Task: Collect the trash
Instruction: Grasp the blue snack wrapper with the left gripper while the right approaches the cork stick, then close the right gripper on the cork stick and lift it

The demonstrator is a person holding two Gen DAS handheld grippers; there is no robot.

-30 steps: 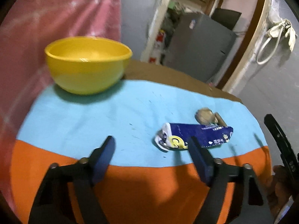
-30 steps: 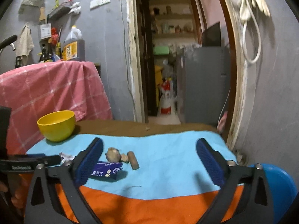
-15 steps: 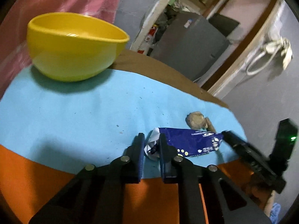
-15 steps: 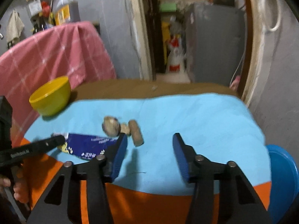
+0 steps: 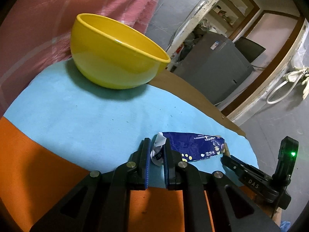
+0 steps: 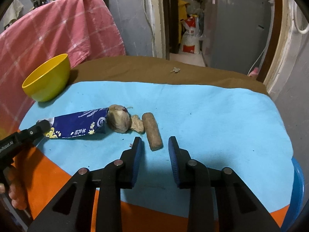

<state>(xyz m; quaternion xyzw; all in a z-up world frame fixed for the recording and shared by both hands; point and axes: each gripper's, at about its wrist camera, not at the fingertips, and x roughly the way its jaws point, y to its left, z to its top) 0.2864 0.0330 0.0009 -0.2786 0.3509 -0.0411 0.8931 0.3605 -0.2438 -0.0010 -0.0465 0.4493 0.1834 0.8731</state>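
Blue crumpled foil wrapper (image 5: 191, 147) sits pinched by its torn end in the left gripper (image 5: 156, 155); right gripper (image 6: 154, 152), closing, grasps nothing; wrapper could tear free.

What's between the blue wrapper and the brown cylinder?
Right wrist view: a rounded tan lump against the blue wrapper, then a smaller tan chunk beside the brown cylinder.

Tabletop (image 6: 212, 116) under a blue-and-orange cloth (image 6: 222, 154), bearing a yellow bowl (image 6: 48, 79), blue wrapper (image 6: 81, 124), and three brown scraps (image 6: 135, 123).
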